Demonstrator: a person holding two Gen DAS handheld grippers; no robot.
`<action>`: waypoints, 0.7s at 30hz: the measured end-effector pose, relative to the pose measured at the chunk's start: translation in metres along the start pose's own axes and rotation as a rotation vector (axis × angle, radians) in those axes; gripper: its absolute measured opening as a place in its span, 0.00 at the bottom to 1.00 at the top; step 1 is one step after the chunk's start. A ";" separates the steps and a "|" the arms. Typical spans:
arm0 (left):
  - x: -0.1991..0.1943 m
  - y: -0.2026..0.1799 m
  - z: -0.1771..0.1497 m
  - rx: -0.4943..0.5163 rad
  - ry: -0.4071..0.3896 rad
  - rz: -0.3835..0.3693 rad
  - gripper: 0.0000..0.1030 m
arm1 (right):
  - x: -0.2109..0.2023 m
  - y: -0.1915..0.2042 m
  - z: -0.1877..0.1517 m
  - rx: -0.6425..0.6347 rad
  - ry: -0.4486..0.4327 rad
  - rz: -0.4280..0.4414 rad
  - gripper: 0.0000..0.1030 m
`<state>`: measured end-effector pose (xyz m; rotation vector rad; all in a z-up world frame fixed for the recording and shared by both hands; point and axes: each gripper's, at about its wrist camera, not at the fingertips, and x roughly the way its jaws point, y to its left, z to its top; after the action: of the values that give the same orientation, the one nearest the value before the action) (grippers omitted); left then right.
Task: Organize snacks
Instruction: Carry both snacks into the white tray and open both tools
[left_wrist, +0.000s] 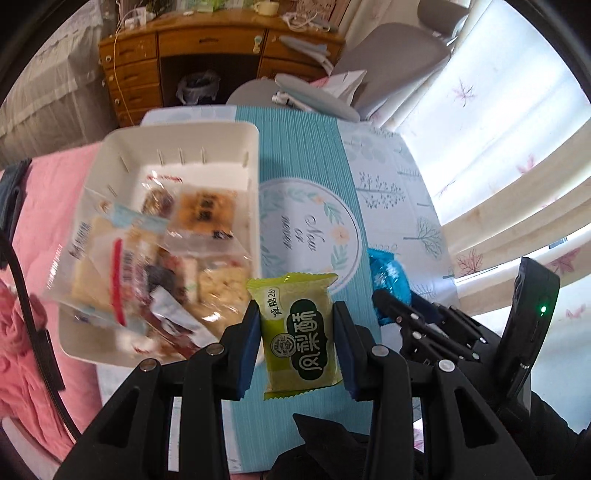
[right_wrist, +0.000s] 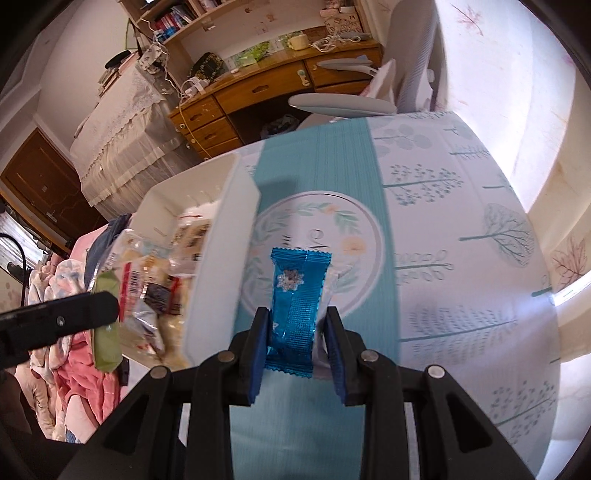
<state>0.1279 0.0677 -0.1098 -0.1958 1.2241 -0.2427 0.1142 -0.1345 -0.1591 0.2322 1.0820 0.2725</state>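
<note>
Presently both hands are loaded. Left gripper (left_wrist: 297, 325) clamps a green snack packet (left_wrist: 301, 330) by its two side edges, jaws part closed, packet hanging clear above the teal runner (left_wrist: 306, 155), just beside the near corner of the white bin (left_wrist: 255, 140). Right gripper (right_wrist: 297, 345) pinches a blue foil packet (right_wrist: 295, 306) low on its body, jaws narrow, also off the table and just right of the bin wall.

Bin contents: several clear-wrapped snacks (left_wrist: 155, 258), piled up to about rim level on the near side, blurred.

Risks as I judge them:
- Green packet is held on soft wrapper margins only; a quick swing could let it slide out short of the bin.
- Blue foil is slick and gripped near its lower end; it may pivot or slip.
- Pile sits high; anything released on top could roll over the rim toward the pink bedding (left_wrist: 48, 206).
- Grippers are close together; crossing to the bin at once risks a knock.
</note>
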 end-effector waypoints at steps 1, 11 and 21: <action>-0.002 0.005 0.001 0.006 -0.011 -0.001 0.35 | 0.001 0.007 0.000 -0.002 -0.006 0.002 0.29; -0.024 0.062 0.013 0.043 -0.088 0.002 0.35 | 0.012 0.065 -0.003 -0.024 -0.056 0.008 0.29; -0.019 0.112 0.025 0.043 -0.097 0.038 0.35 | 0.034 0.112 -0.006 -0.051 -0.086 0.010 0.29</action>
<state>0.1545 0.1807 -0.1155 -0.1452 1.1244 -0.2237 0.1121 -0.0170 -0.1548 0.2022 0.9876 0.2962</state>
